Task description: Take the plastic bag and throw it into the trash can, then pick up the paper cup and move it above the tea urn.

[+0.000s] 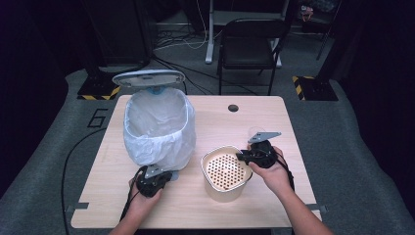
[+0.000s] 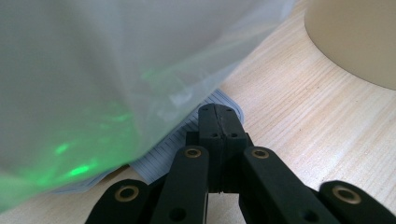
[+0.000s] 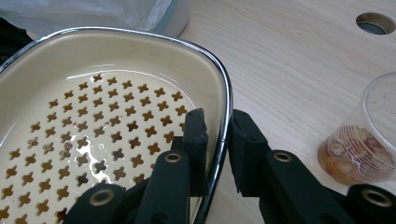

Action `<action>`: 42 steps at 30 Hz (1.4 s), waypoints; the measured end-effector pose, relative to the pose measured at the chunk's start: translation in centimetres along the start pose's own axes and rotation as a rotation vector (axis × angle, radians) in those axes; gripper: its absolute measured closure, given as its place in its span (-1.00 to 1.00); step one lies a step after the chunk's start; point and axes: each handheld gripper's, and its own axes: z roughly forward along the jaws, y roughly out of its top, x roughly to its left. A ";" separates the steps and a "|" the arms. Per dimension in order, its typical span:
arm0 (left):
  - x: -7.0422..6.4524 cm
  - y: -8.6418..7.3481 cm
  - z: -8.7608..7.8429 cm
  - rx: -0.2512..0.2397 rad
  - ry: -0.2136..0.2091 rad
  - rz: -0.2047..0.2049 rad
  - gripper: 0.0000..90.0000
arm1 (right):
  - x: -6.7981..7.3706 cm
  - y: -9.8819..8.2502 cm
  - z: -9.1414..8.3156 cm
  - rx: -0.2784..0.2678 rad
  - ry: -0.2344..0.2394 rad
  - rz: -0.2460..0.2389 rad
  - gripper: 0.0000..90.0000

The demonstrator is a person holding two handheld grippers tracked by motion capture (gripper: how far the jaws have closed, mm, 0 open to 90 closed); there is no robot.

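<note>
Nearest to us in the high view, two forearms come in from the bottom edge, each hand holding a claw over the pale wooden surface (image 1: 205, 210). The left claw (image 1: 166, 176) sits low at the foot of the white bin (image 1: 156, 127), which is lined with a translucent plastic bag and has its grey lid (image 1: 148, 77) standing open behind it. In the left gripper view we see that claw (image 2: 216, 112) with its two black jaws pressed flat together, nothing visible between them; its tip lies just at the edge of a ribbed grey part (image 2: 187, 135) under the bin, beneath the overhang of the bag (image 2: 116, 70). We cannot tell whether the tip actually touches that part.

The right claw (image 1: 243, 156) is at the right rim of the cream container (image 1: 225, 192), which stands near the front middle of the surface, just right of the bin. In the right gripper view the jaws of this claw (image 3: 215, 126) straddle the container's metal-edged rim (image 3: 224, 93), one jaw inside and one outside, with a small gap showing on the outer side, so we read it as not fully clamped on the rim. Inside the container lies a perforated insert (image 3: 93, 140) with cross-shaped holes, and brownish liquid glints through them.

To the right of that claw stands a clear plastic cup (image 3: 369, 140) holding brownish contents at its bottom. A round cable hole (image 1: 233, 107) sits toward the far edge of the surface, and a black chair (image 1: 249, 44) stands on the floor beyond.
</note>
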 end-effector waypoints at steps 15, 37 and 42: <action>0.0 0.0 0.0 -0.003 0.000 -0.007 1.00 | -3.9 -0.7 -3.2 -0.096 -0.116 0.135 -0.23; 0.0 0.0 0.0 -0.002 0.003 -0.019 1.00 | -8.4 -2.2 0.2 -0.098 -0.228 0.145 -0.68; 0.0 0.0 0.0 -0.002 0.001 -0.016 1.00 | -8.8 -2.0 1.0 -0.085 -0.233 0.133 -0.71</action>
